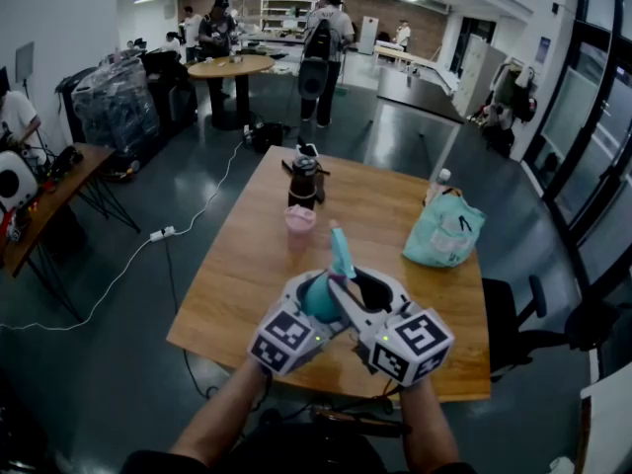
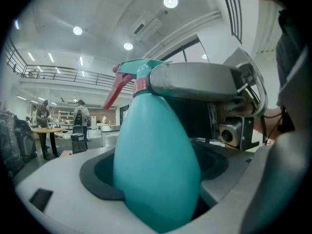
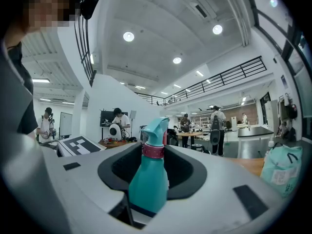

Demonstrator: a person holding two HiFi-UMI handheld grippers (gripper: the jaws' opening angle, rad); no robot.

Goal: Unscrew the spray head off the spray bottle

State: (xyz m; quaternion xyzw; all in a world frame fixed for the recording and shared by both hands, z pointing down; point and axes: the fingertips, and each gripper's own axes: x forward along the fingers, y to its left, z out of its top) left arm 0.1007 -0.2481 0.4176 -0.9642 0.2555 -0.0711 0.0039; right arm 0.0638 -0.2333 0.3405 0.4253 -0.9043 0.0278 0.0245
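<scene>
**Ground:** Status on the spray head (image 1: 342, 253)?

**Me:** Not off. It sits on the spray bottle (image 1: 320, 300), which I hold above the table (image 1: 237, 265). My left gripper (image 1: 314, 302) clamps the body, and my right gripper (image 1: 357, 289) pinches the spray head at its pink collar (image 3: 153, 151).

**Ground:** Any gap there?

**Me:** None I can see. My right gripper view shows the collar seated on the neck. From the head view I can't make it out.

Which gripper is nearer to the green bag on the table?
Right. The right gripper is on the bag's side, apart from it; the left gripper is farther, beyond the spray bottle.
</scene>
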